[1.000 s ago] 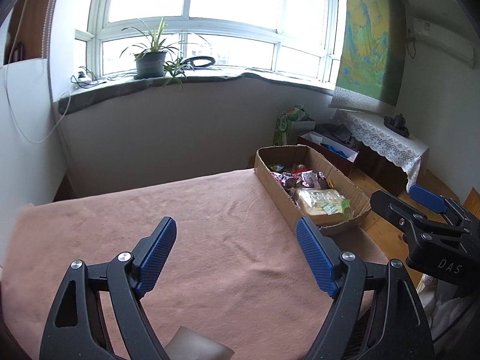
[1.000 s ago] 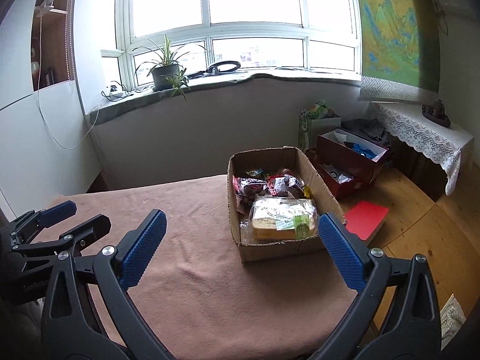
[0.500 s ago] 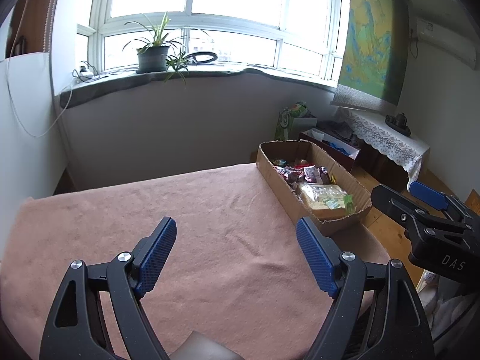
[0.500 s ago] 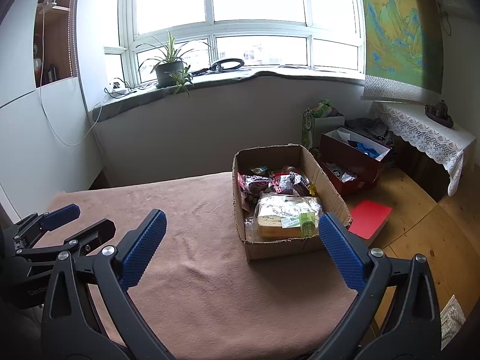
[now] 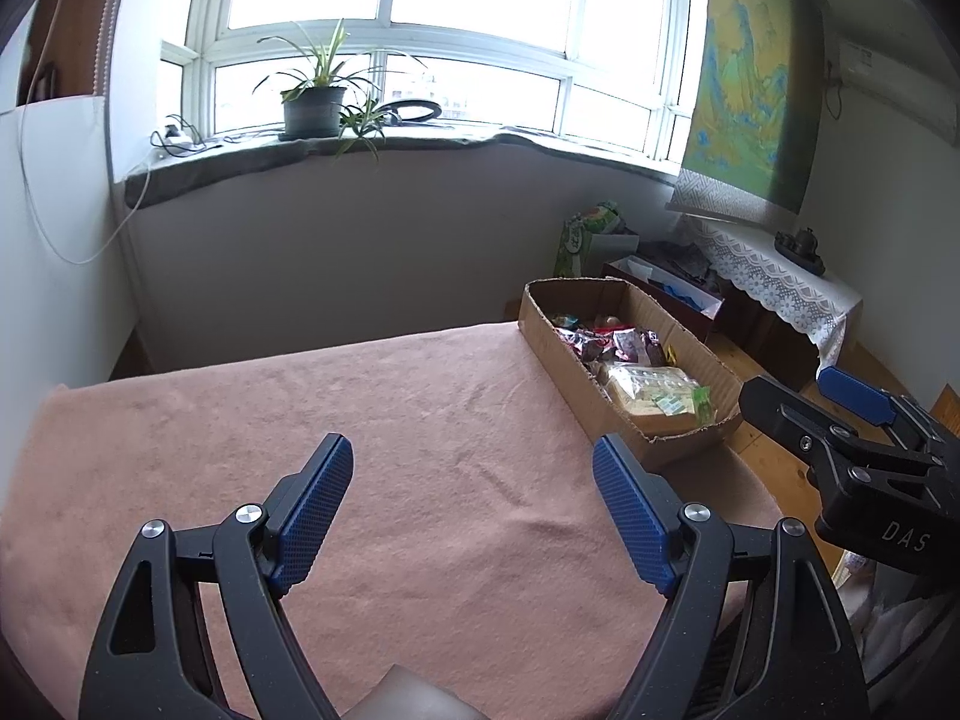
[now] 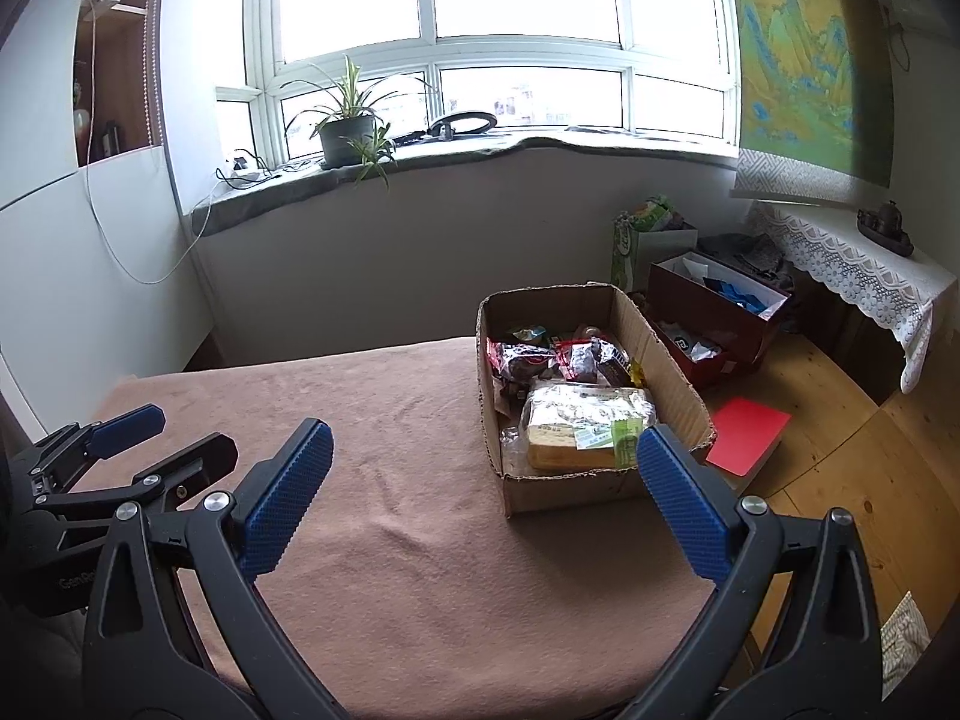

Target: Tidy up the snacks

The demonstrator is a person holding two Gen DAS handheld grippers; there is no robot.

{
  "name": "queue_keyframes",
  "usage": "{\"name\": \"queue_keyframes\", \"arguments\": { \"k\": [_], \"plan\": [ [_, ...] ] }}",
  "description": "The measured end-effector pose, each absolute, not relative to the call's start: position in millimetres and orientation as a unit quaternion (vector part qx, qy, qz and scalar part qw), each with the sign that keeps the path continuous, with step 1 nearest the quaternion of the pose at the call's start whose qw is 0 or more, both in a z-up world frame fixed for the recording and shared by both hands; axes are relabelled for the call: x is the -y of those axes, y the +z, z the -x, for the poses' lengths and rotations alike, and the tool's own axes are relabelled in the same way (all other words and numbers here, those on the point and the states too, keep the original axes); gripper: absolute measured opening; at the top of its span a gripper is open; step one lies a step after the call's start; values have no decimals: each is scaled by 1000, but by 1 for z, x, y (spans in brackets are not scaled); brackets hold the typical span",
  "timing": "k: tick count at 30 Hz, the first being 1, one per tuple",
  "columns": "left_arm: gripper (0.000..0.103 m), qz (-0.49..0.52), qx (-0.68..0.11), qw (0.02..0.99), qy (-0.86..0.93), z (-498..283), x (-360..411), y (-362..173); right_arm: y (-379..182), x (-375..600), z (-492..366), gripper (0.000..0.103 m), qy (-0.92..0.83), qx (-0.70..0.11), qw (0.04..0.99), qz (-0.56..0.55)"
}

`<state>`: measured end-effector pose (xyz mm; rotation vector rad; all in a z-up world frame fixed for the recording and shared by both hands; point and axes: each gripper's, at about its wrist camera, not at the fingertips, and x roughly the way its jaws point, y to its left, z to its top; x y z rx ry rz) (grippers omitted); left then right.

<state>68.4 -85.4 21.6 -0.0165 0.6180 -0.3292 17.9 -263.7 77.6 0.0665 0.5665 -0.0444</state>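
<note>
A cardboard box (image 6: 671,377) stands at the table's right edge, also seen as the box (image 5: 564,360) in the left wrist view. It holds a wrapped bread loaf (image 6: 585,423), dark red snack packets (image 6: 528,360) and other small wrappers. The loaf (image 5: 651,390) lies at the box's near end. My left gripper (image 5: 471,477) is open above the brown cloth, well left of the box, with nothing between its fingers. My right gripper (image 6: 480,462) is open too, held back from the box's near end. Each gripper shows at the side of the other's view.
A brown cloth (image 6: 384,420) covers the table. Beyond the right edge are a wooden floor, a red folder (image 6: 747,435), dark red boxes (image 6: 714,306) and a lace-covered side table (image 6: 858,276). A potted plant (image 6: 345,132) stands on the windowsill behind.
Both grippers have drawn back and risen slightly, so the box looks a little farther away. Both stay open and hold nothing.
</note>
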Motion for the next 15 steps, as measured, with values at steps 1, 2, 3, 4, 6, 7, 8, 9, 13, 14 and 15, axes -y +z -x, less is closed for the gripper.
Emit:
{"name": "queue_keyframes", "arguments": {
  "k": [1, 2, 3, 4, 6, 7, 8, 9, 13, 14, 15],
  "plan": [
    [82, 9, -303, 939, -161, -68, 85, 22, 78, 264, -18, 103, -22, -280, 959, -33],
    [82, 10, -304, 939, -161, -69, 85, 21, 78, 264, -18, 103, -22, -280, 959, -34],
    [82, 10, -304, 939, -161, -69, 85, 21, 78, 264, -18, 103, -21, -280, 959, -34],
    [82, 10, -305, 939, -161, -69, 85, 21, 78, 264, -18, 103, -22, -279, 959, -34],
    [82, 10, -305, 939, -160, -69, 85, 21, 78, 264, -18, 103, -21, -279, 959, -34],
    [82, 10, -306, 939, -160, -70, 85, 21, 78, 264, -18, 103, -21, -279, 959, -34],
    [82, 11, -306, 939, -160, -70, 85, 21, 78, 263, -18, 103, -21, -279, 959, -34],
    [82, 10, -306, 939, -159, -71, 85, 20, 77, 263, -18, 103, -20, -280, 959, -34],
    [82, 11, -303, 939, -160, -71, 84, 20, 75, 263, -17, 103, -20, -282, 959, -34],
    [82, 11, -302, 940, -160, -71, 84, 20, 75, 263, -17, 103, -20, -282, 959, -34],
    [82, 12, -303, 939, -161, -71, 84, 19, 74, 263, -17, 103, -19, -283, 958, -34]
  ]
}}
